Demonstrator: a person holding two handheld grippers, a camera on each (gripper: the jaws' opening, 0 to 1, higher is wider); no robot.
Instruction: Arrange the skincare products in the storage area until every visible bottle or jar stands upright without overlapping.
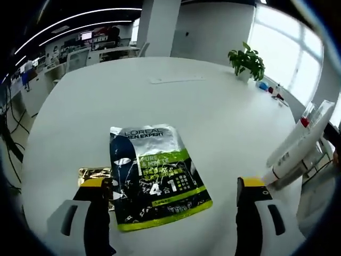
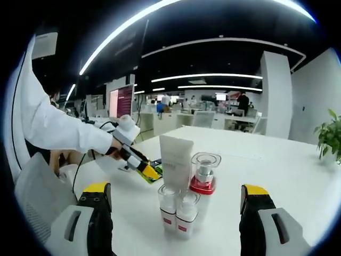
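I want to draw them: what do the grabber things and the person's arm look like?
Each gripper has two black jaws with yellow tips and pale grey side pieces with dark slots. The person's sleeve is white. A dark cable hangs below the other gripper.

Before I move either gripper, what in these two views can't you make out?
- Left gripper view: the gold foil sachet is partly hidden behind the left gripper jaw and the black-and-green L'Oreal pouch.
- Left gripper view: white tubes are cut off by the right edge.
- Right gripper view: labels on the small clear red-banded bottles are too small to read; the white carton hides whatever stands behind it.
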